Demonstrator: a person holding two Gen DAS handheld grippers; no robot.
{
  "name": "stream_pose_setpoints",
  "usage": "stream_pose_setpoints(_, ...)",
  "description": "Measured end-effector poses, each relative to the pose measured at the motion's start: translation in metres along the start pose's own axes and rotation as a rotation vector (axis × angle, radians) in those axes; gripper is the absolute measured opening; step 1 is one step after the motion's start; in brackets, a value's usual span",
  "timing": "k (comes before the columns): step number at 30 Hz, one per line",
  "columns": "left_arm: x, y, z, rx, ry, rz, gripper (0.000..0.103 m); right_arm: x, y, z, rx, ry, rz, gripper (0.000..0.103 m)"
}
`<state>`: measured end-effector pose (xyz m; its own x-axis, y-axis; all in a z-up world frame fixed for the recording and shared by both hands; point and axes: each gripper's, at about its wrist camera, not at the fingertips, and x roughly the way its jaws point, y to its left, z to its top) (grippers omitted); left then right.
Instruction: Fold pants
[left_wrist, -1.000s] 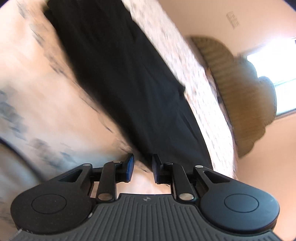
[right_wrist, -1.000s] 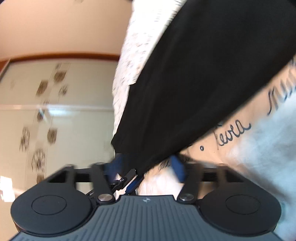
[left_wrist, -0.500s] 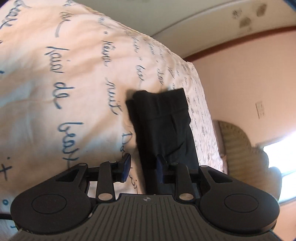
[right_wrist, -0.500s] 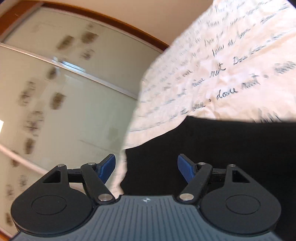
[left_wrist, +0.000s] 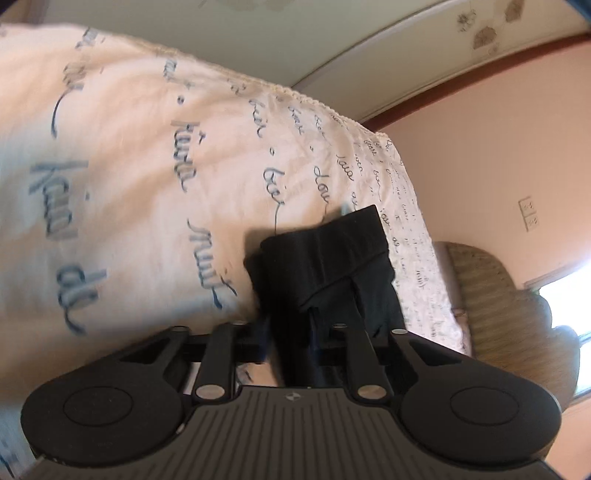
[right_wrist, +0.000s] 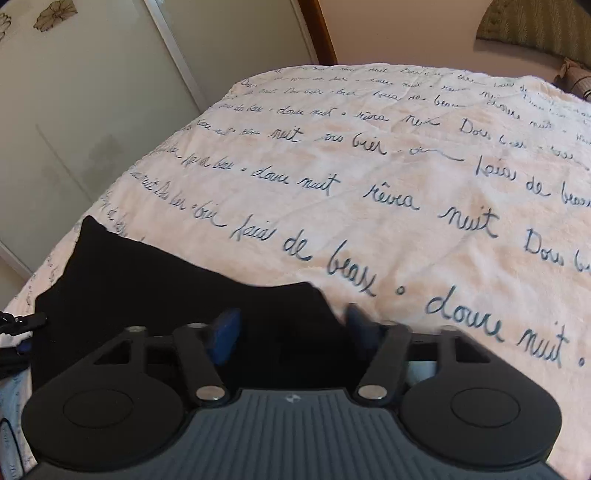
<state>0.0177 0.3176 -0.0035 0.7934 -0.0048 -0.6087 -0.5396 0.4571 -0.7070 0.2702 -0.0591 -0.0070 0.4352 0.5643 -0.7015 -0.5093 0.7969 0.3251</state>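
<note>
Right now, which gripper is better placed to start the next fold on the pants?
Left, probably. The left gripper is closing with a fold of the black pants between its jaws; the right gripper is closing only at the cloth's edge.

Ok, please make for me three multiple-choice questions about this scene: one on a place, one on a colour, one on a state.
1. Where do the pants lie?
A on the bed cover
B on a chair
C on the floor

2. What colour is the writing on the cover?
A red
B blue
C green

3. In what state are the pants?
A on a hanger
B inside a bag
C folded in layers

Answers:
1 A, the cover's pale cloth shows beside and beyond them.
2 B, the script lines are blue.
3 C, the left wrist view shows one layer lying over another.
</note>
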Motion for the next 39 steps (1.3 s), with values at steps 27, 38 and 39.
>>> stream_pose_setpoints(27,-0.054,-0.103,-0.108,0.661,-0.08,-0.146,0.055,-0.198,-0.108,-0.234,0.887,-0.485,0.192,0.085)
stream_pose_setpoints(38,0.014,-0.145,-0.255,0.933,0.289,-0.268,0.057,-0.157,-0.099,-0.189,0.819,-0.349,0.448,0.085)
stream_pose_setpoints(39,0.021,-0.14,-0.26,0.938,0.307,-0.244,0.057,-0.15,-0.105,-0.187,0.833,-0.332,0.406,0.084)
